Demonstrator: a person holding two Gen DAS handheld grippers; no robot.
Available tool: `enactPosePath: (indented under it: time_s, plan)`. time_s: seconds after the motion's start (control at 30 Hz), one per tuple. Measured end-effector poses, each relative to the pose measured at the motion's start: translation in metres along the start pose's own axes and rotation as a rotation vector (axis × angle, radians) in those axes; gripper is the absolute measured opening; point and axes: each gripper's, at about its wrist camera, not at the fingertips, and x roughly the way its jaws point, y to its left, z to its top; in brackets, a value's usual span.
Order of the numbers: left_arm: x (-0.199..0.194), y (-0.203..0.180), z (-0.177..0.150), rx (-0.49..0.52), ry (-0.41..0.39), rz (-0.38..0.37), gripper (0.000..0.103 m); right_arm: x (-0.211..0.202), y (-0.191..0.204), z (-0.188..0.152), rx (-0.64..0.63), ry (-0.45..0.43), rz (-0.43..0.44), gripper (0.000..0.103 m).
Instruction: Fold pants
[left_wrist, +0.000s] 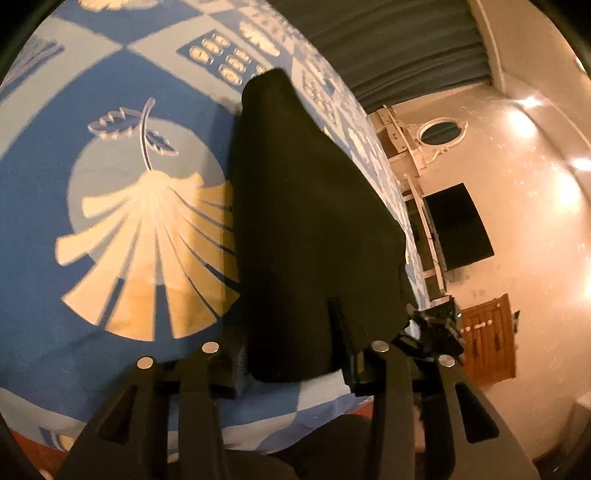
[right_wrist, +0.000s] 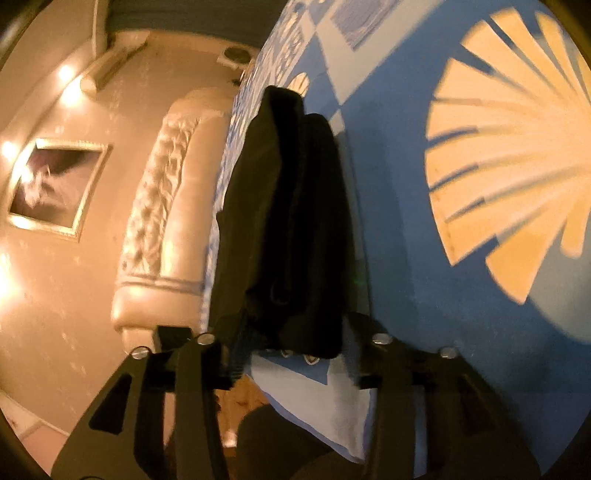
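Black pants (left_wrist: 303, 221) lie on the blue bedspread (left_wrist: 110, 92) near its edge, long axis running near-to-far. Left gripper (left_wrist: 295, 354) and right gripper (right_wrist: 291, 347) both at near end, jaws part-spread astride cloth; pinch can't tell.

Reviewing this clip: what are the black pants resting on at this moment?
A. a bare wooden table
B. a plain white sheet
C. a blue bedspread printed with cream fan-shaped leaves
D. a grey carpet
C: in the left wrist view the black pants lie on a blue bedspread with a large cream fan-shaped leaf print beside them.
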Motion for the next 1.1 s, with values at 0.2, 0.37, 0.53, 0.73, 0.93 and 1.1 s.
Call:
enactPosePath:
  time_s: [0.2, 0.37, 0.53, 0.73, 0.93, 1.1]
  plan:
    - [-0.021, 0.005, 0.017, 0.093, -0.043, -0.03, 0.067, -0.009, 0.001, 0.032, -0.043, -0.038, -0.036, 0.078]
    - [0.003, 0.017, 0.069, 0.045, -0.025, -0.046, 0.073, 0.013, -0.003, 0.072, -0.013, -0.021, -0.023, 0.078]
    - [0.043, 0.023, 0.113, -0.003, 0.034, -0.068, 0.076, 0.038, -0.003, 0.105, 0.038, -0.008, 0.053, 0.079]
    - [0.076, 0.021, 0.145, 0.017, 0.038, 0.01, 0.045, 0.048, -0.013, 0.121, 0.061, 0.032, 0.015, 0.038]
    - [0.083, 0.038, 0.151, -0.01, 0.064, -0.023, 0.026, 0.044, -0.016, 0.123, 0.055, 0.026, 0.043, 0.033]
    - [0.079, 0.044, 0.147, -0.012, 0.039, -0.048, 0.024, 0.049, -0.015, 0.125, 0.054, 0.028, 0.061, 0.032]
